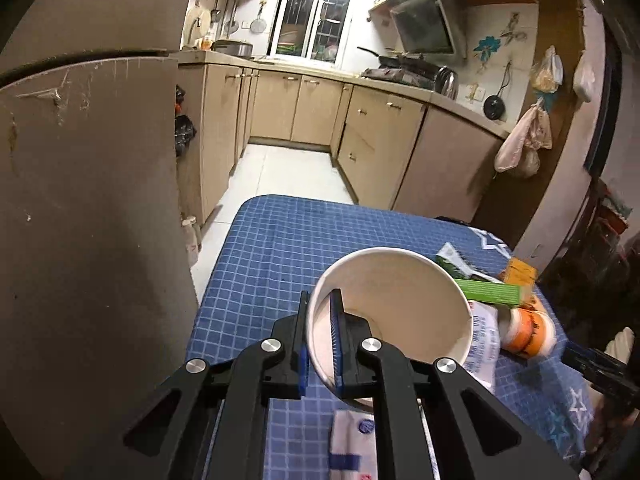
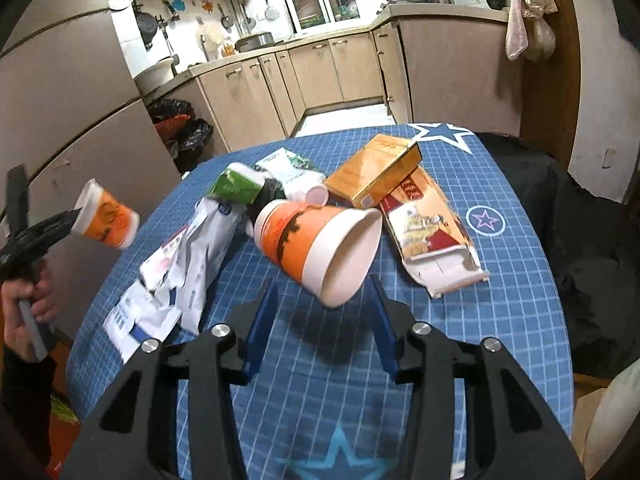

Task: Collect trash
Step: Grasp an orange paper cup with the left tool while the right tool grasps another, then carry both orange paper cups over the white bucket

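In the left wrist view, the left gripper [image 1: 320, 340] sits low in the frame with its jaws drawn narrow on the wall of a paper cup [image 1: 392, 304]. One blue pad is inside the cup and the other outside, so the rim is pinched between them. The cup's white inside faces the camera, above the blue checked tablecloth [image 1: 260, 248]. To the right of the cup, at mid-right of the frame, lie a green carton [image 1: 490, 292], a yellow box [image 1: 518, 274] and a second orange cup [image 1: 528, 330] on its side. A white wrapper [image 1: 352, 440] lies at the bottom centre, partly under the gripper.

In the right wrist view, the held cup appears at the left edge of the frame as an orange and white cup [image 2: 106, 214], lifted off the table, with a hand [image 2: 32, 300] gripping the tool's handle below it. The right gripper [image 2: 324, 320] is at lower centre, its jaws about half spread and holding nothing. The second orange cup [image 2: 320, 248] lies tilted on the cloth just ahead of the fingertips, mouth toward the camera; its rim seems to sit between the tips without touching, though the fisheye makes that hard to judge. Behind it, at centre, are the yellow box [image 2: 376, 172], a flattened red and white carton [image 2: 432, 232], the green carton [image 2: 236, 186] and crumpled white wrappers [image 2: 188, 264].
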`<state>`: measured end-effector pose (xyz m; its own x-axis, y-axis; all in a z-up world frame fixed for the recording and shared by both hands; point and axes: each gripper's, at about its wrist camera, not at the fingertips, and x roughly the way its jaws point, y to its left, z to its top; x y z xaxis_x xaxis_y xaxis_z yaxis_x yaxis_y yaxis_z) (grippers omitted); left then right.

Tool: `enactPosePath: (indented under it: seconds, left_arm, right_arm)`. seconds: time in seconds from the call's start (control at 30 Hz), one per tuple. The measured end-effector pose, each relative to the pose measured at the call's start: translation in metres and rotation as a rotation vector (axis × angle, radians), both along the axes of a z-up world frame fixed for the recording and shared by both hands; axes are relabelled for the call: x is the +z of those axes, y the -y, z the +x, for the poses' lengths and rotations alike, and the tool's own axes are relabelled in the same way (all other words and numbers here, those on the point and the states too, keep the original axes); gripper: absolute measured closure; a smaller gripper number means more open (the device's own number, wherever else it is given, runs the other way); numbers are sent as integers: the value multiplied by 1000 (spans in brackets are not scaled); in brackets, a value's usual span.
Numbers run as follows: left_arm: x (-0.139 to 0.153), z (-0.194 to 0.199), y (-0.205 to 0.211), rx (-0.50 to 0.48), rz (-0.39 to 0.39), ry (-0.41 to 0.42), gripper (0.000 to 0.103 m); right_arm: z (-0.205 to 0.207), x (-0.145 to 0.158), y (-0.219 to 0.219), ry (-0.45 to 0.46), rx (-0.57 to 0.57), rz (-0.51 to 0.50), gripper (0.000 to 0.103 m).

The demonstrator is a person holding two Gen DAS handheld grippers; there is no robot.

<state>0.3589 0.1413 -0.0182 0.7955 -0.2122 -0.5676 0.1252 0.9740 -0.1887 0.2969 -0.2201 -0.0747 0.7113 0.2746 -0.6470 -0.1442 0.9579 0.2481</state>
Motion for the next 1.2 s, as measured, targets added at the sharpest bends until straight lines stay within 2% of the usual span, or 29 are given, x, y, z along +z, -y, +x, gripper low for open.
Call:
enactPosePath:
  seconds: [0.2, 0.23, 0.27, 0.3, 0.33, 0.4, 0.43, 0.63, 0.8, 1.0, 1.2]
  left_arm:
    - [8, -25, 12, -40, -4, 19, 92]
    - [8, -29, 13, -42, -2, 21, 92]
    - [9, -33, 15, -43, 4, 24, 92]
    - [10, -38, 19, -45, 15, 30, 92]
    - [11, -43, 21, -46, 21, 33, 92]
    - [12, -50, 26, -53, 25, 37, 92]
    - [14, -56, 31, -63, 24, 40, 92]
    - [23, -86, 64, -151, 5, 54, 92]
    - [27, -110, 109, -257, -5, 65, 92]
    - [25, -138, 184, -422, -13, 50, 92]
    - [22, -164, 264, -590, -11, 37, 92]
  right_arm:
    - [29, -13, -2, -75, 31, 88, 58]
    - [35, -18, -1, -94, 47, 127, 59]
    - [38, -21, -2, -108, 65, 154, 64]
    - [40, -24, -3, -127, 83, 171, 83]
    - [40, -27, -5, -142, 115, 208, 90]
    - [31, -23, -9, -120, 132, 215, 97]
    - [23, -19, -10, -100, 137, 210, 100]
    - [-36, 6, -2, -17, 118, 224, 101]
    - [-100, 29, 14, 66, 82, 167, 101]
    - [-171, 53, 56, 153, -46, 64, 101]
    - [-230, 65, 114, 211, -202, 17, 101]
